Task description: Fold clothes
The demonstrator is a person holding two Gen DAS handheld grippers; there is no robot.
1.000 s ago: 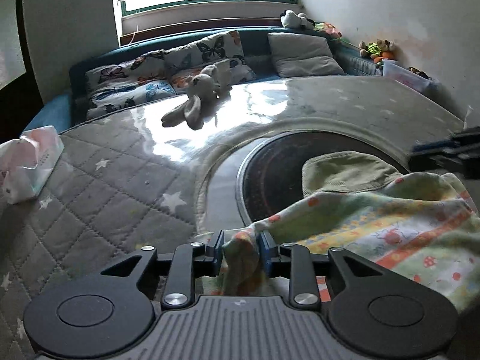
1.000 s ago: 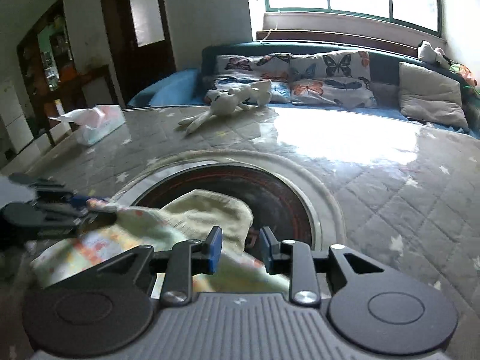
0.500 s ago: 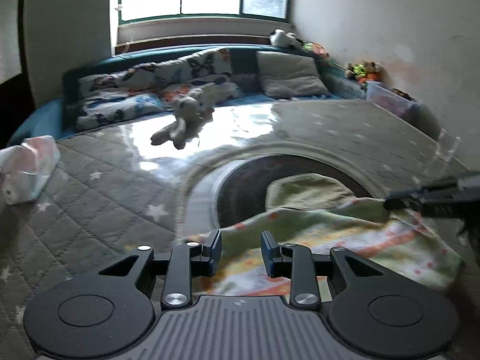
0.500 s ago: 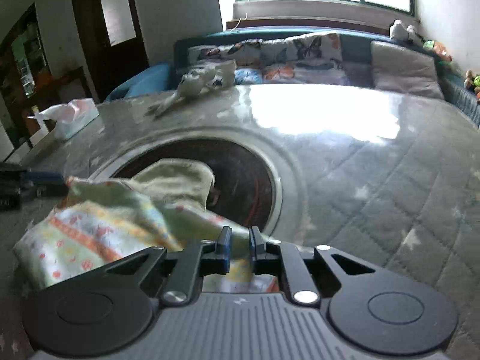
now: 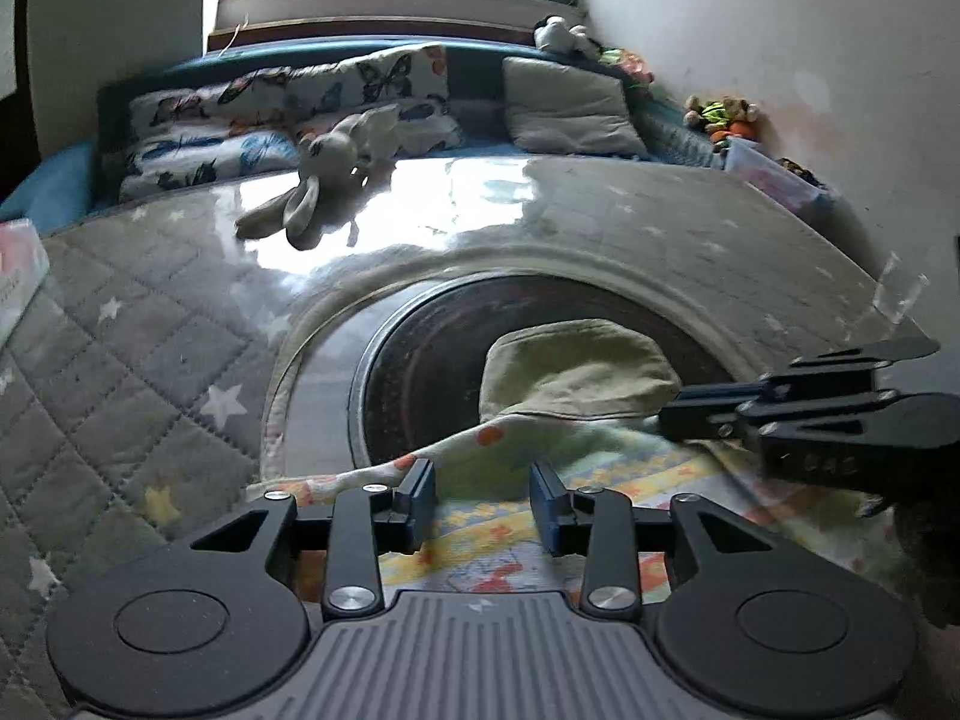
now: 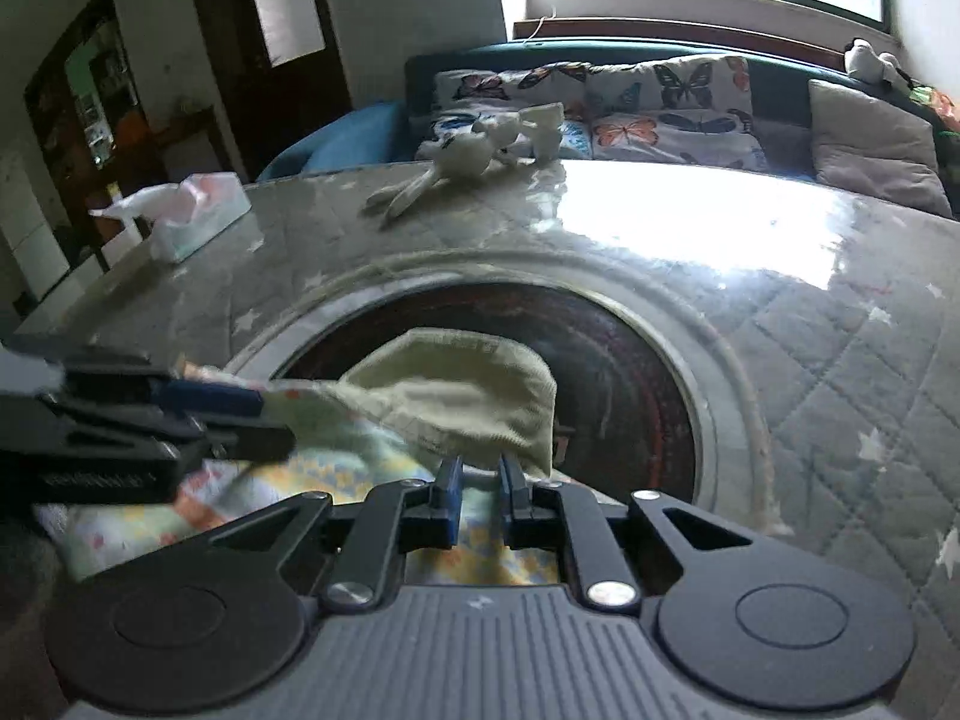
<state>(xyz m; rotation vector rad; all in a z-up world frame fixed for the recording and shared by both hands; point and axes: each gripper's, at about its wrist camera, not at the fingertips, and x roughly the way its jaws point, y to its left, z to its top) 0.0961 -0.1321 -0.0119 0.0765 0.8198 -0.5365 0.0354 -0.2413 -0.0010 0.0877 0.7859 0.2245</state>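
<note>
- The left gripper [image 5: 483, 495] has its jaws spread wide and grasping nothing; a second ago they pinched a bunched fold of the patterned cloth [image 5: 606, 516], which now lies loose between and below them.
- The right gripper [image 6: 479, 495] has its jaws drawn close on a thin edge of that cloth, narrower than a second ago, when they stood apart.
- The cloth, pale green with orange and yellow print, lies on the surface, its near part spread flatter than before.
- Its plain olive-green end [image 6: 474, 390] reaches over the dark round inset [image 6: 624, 372] in the middle of the surface.
- Beyond the inset, a grey plush rabbit [image 5: 324, 180] lies at the far edge of the quilted star-print cover [image 5: 150, 360].
- Left of the inset, a tissue box [image 6: 192, 216] holds white tissues that stick out of its top.
</note>
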